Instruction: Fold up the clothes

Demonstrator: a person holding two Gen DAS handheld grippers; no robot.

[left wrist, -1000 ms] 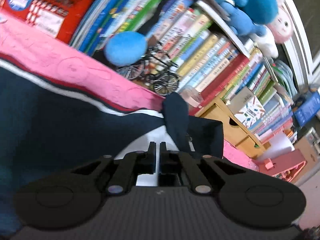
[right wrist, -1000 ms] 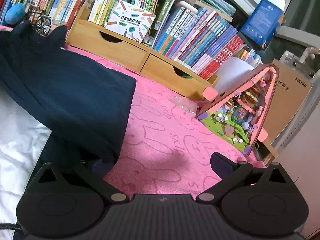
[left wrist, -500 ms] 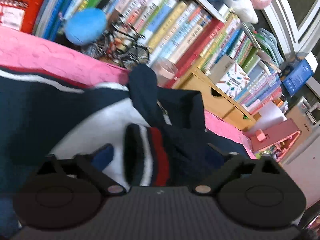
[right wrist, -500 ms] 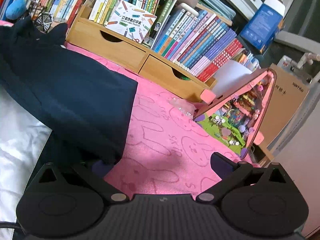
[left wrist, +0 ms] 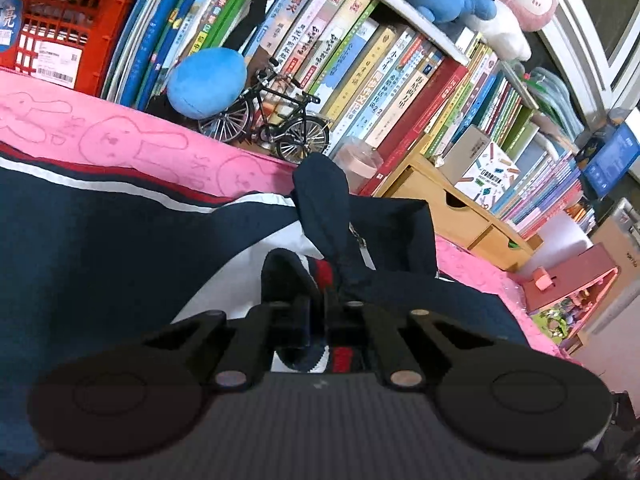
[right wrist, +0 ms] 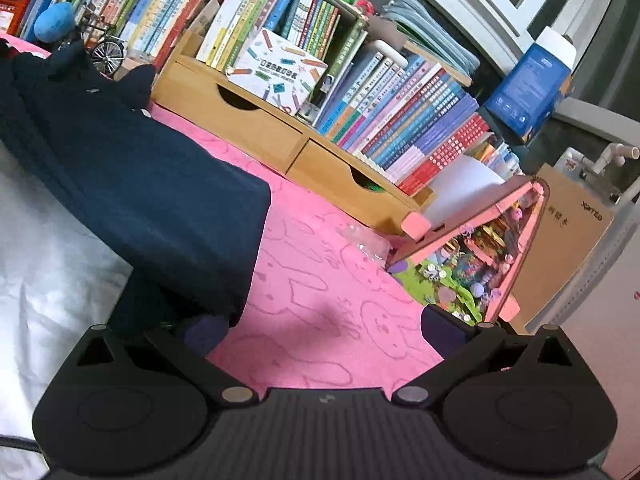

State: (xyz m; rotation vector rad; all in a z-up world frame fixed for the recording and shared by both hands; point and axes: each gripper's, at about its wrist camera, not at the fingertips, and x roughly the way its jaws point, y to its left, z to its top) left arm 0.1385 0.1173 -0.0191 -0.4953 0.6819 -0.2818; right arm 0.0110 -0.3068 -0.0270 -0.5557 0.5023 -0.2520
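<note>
A navy jacket [left wrist: 100, 240] with a white lining [left wrist: 240, 276] lies spread on the pink rabbit-print blanket [left wrist: 132, 144]. Its sleeve cuff [left wrist: 288, 276], striped navy, white and red, is pinched in my left gripper [left wrist: 318, 304], whose jaws are closing tight on it just in front of the zipper pull [left wrist: 362, 246]. In the right wrist view the jacket [right wrist: 140, 184] covers the left side, with white lining [right wrist: 48, 260] below it. My right gripper [right wrist: 322, 330] stands open over bare blanket, and its left fingertip [right wrist: 204, 330] sits at the jacket's corner.
Rows of books [left wrist: 360, 80], a model bicycle [left wrist: 272, 120], a blue plush ball [left wrist: 208, 80] and a red crate [left wrist: 52, 28] line the back. A wooden drawer unit [right wrist: 260, 132] and a pink toy house [right wrist: 480, 256] border the blanket [right wrist: 320, 280] on the right.
My left gripper was shut, opened wide around the striped cuff half a second ago, and is now shut on it. The right gripper has barely moved and stays open.
</note>
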